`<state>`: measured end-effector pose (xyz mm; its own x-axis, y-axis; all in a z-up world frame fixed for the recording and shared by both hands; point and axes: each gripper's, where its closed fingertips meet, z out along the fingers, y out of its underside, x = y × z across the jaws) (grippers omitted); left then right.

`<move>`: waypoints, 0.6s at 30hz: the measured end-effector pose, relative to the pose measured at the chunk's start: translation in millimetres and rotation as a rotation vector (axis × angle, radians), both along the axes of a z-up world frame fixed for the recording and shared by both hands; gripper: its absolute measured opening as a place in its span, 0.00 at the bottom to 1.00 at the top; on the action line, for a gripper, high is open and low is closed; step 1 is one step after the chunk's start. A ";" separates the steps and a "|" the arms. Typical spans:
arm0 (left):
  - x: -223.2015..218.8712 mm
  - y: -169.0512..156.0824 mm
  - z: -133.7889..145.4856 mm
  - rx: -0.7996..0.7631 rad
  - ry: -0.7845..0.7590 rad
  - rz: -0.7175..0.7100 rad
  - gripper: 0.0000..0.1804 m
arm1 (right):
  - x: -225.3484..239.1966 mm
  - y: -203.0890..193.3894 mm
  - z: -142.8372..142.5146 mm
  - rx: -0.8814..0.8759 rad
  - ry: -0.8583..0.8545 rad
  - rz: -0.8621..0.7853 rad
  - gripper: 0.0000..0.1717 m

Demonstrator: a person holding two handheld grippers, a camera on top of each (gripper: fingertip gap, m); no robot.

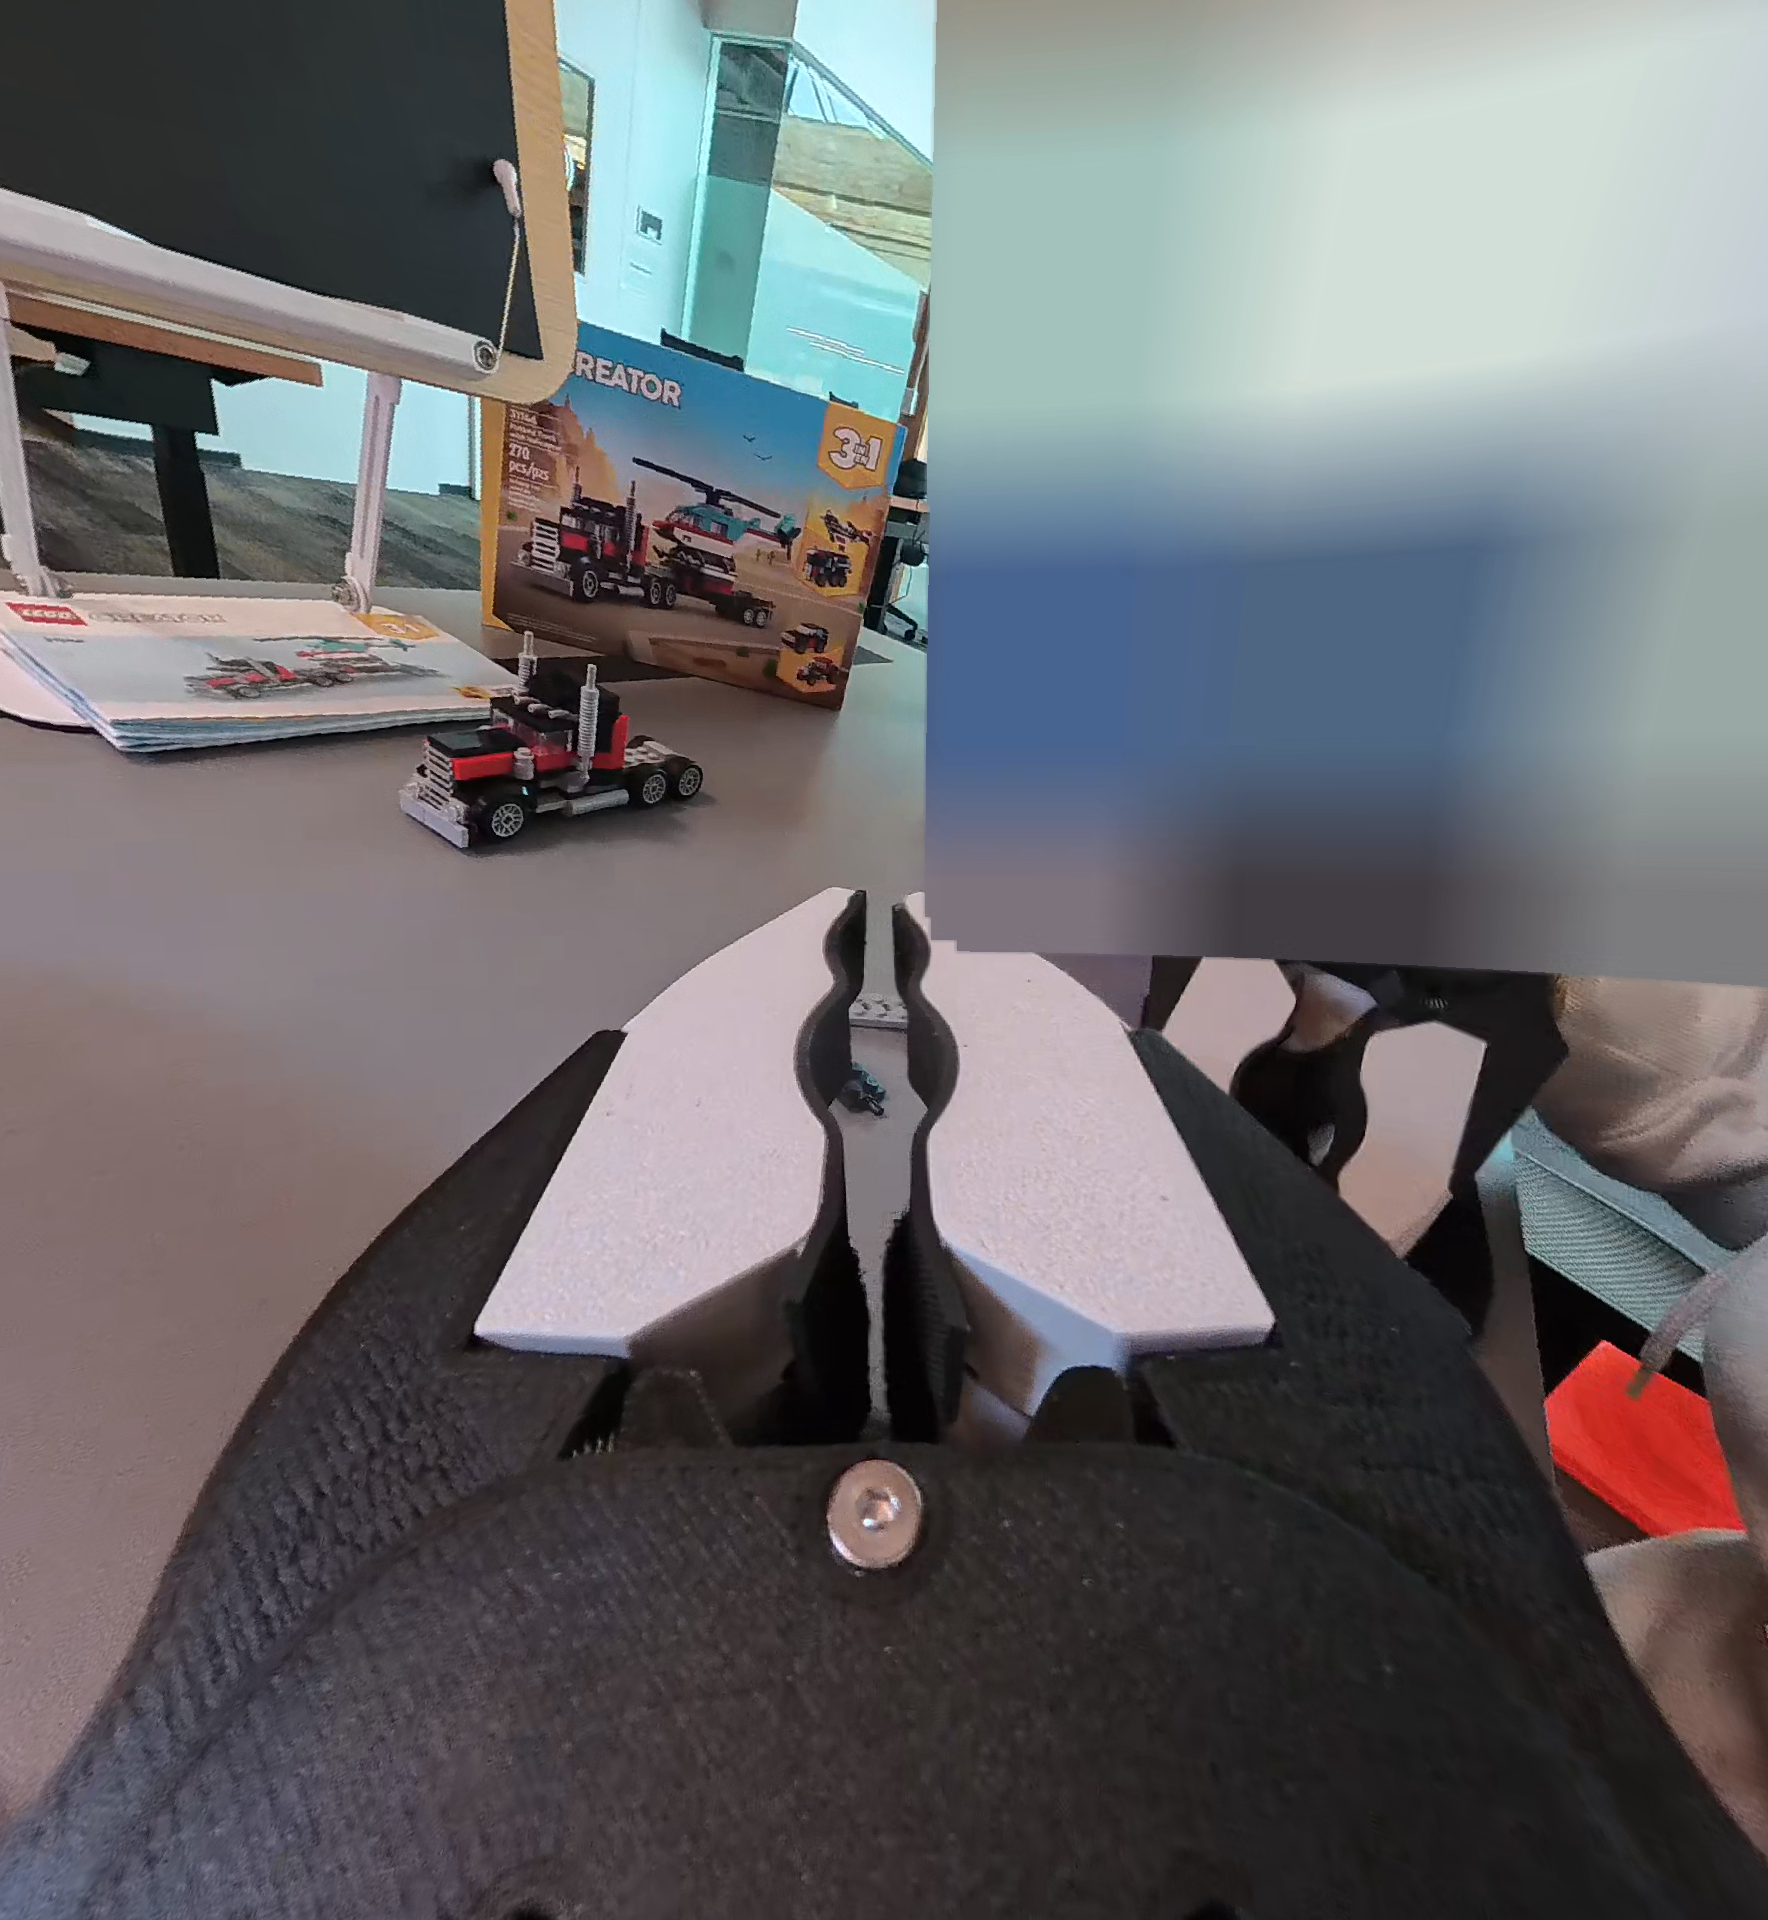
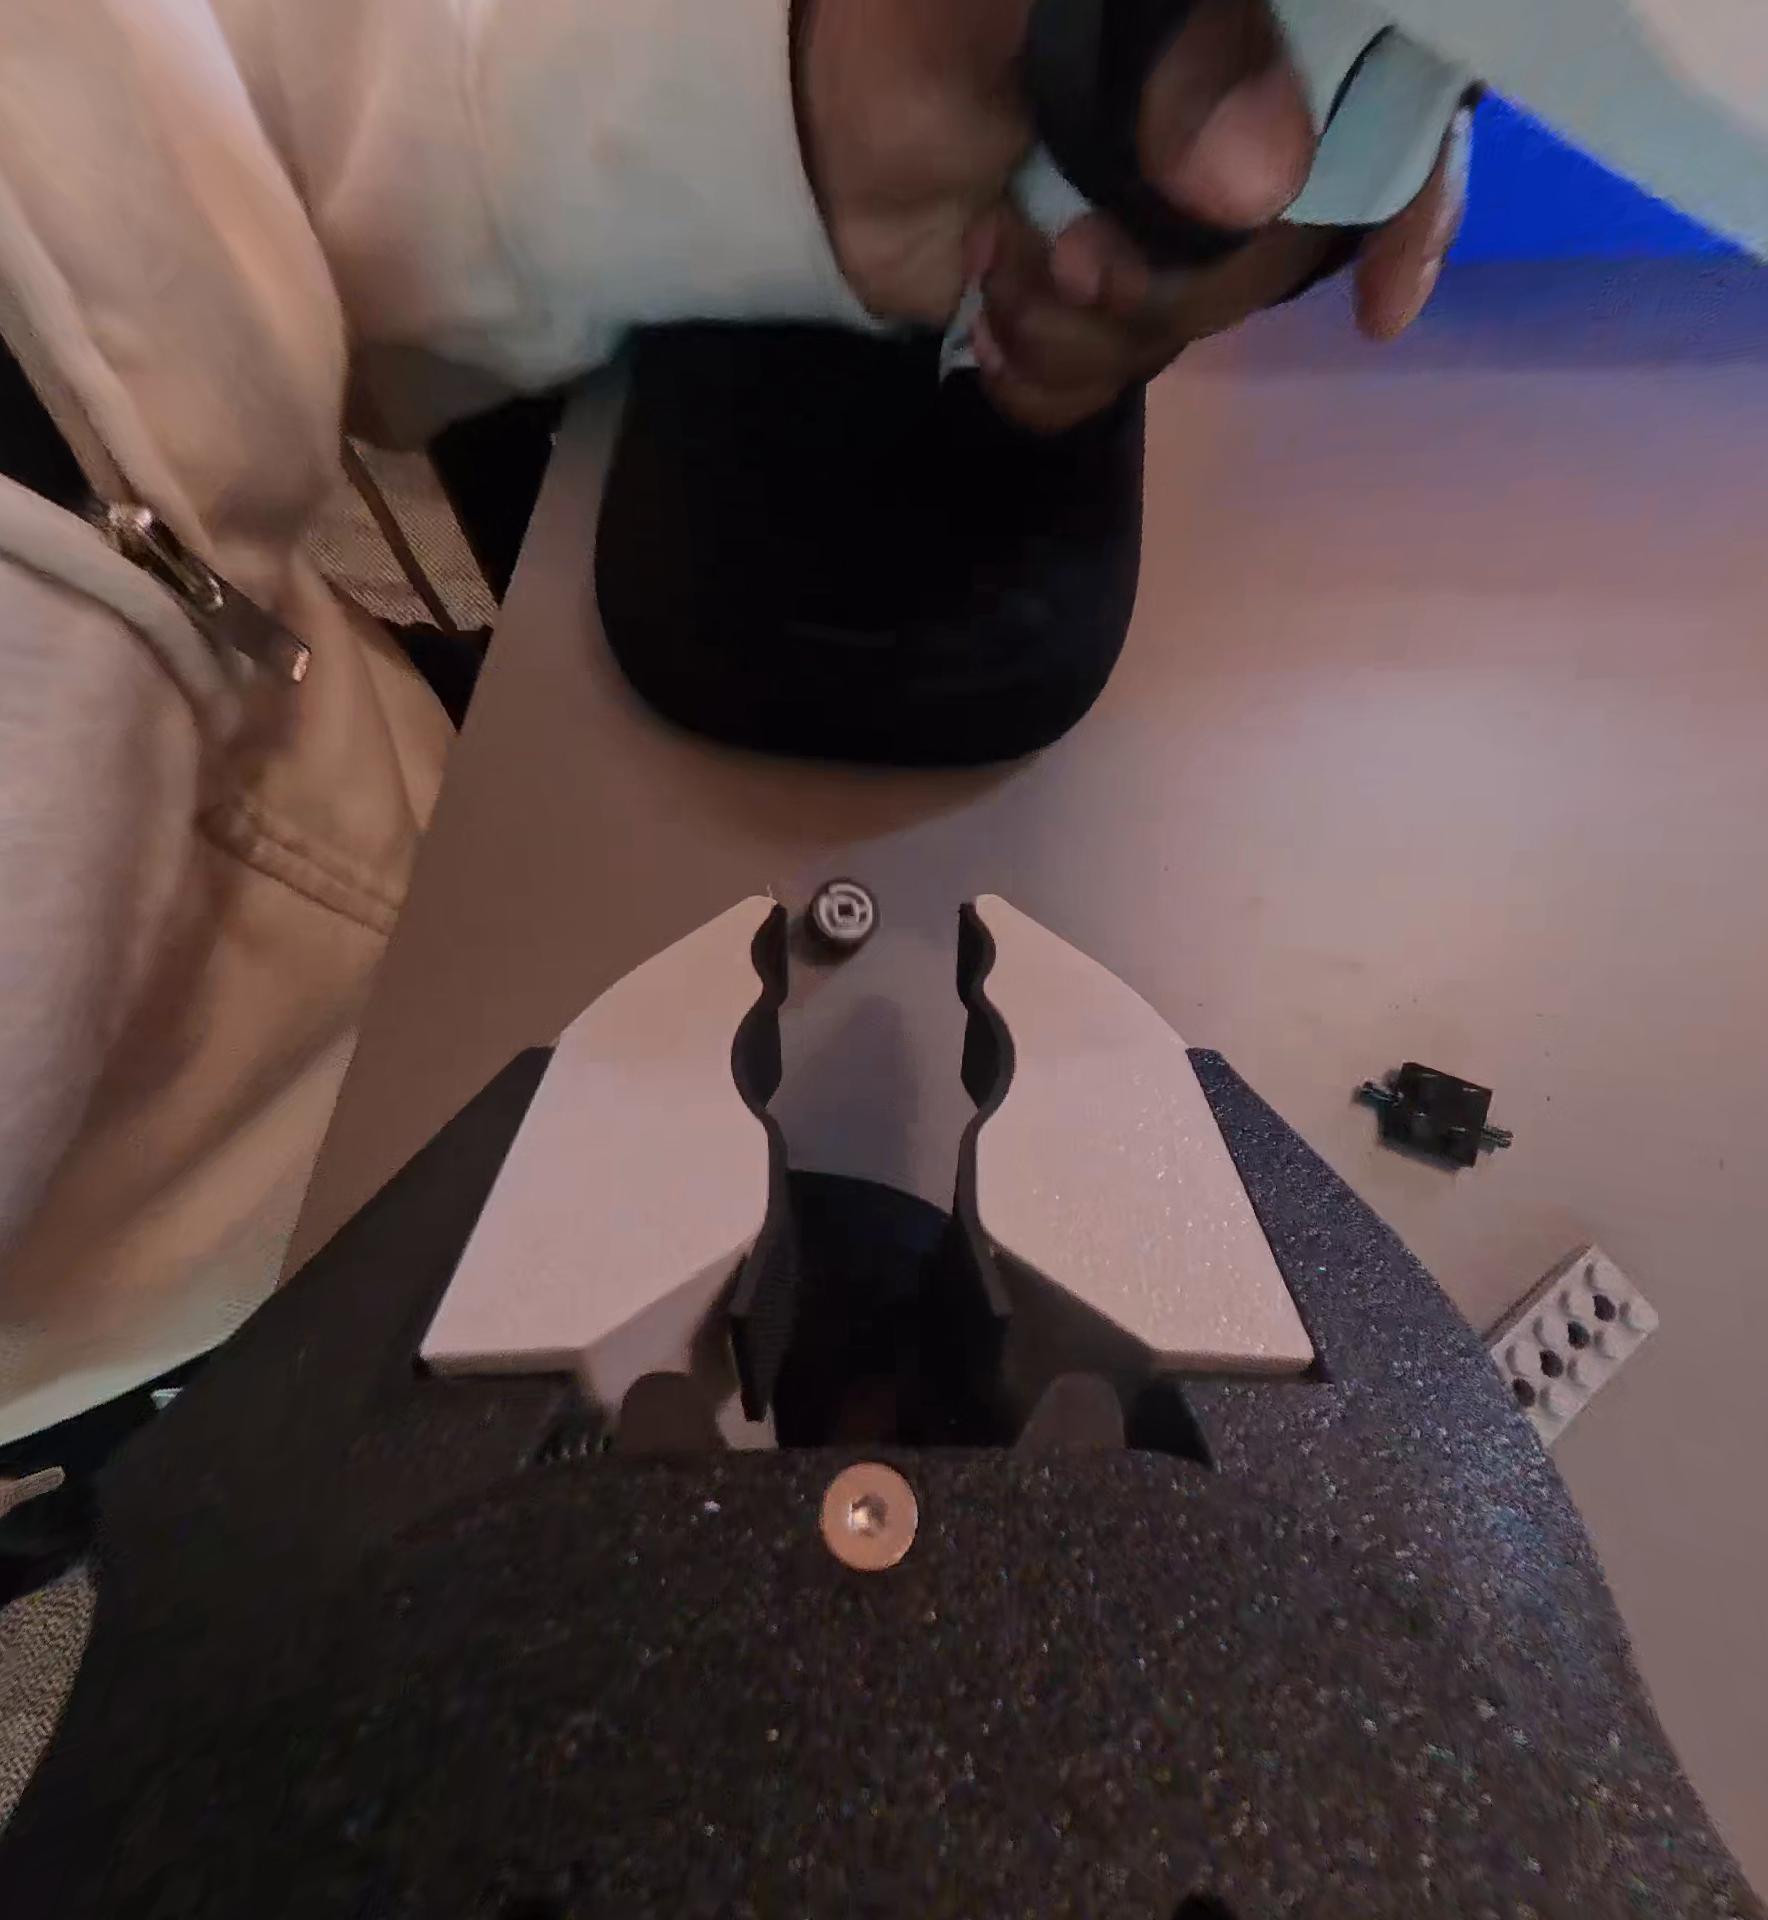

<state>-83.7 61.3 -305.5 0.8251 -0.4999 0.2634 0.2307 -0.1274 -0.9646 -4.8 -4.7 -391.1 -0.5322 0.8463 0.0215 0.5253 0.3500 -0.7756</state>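
Black-tyred small wheel (image 2: pixel 842 914) lies near the right gripper (image 2: pixel 872 925), jaws apart, gripping nothing; centring first seems wise; left gripper (image 1: pixel 880 914) slightly parted, bare.

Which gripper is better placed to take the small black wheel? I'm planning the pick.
Right. The right gripper has its fingers apart, with the small black wheel lying on the table between their tips. The left gripper is nearly closed, aimed elsewhere.
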 end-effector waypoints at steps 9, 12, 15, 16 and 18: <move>0.9 1.4 -1.9 -0.008 0.011 0.001 0.05 | 0.2 -6.3 -13.9 0.087 -0.055 0.036 0.14; 0.3 1.5 -1.6 -0.005 0.011 0.006 0.05 | -1.3 -6.3 -16.9 0.105 -0.067 0.032 0.14; 0.6 1.2 -1.3 -0.003 0.012 0.004 0.05 | -0.9 -5.8 -23.0 0.141 -0.096 0.035 0.11; 1.0 1.0 -1.2 -0.003 0.013 0.001 0.05 | -1.0 -7.0 -23.5 0.147 -0.094 0.043 0.08; 1.0 0.8 -0.5 -0.003 0.010 -0.001 0.06 | -2.8 -4.8 -22.0 0.172 -0.071 0.033 0.08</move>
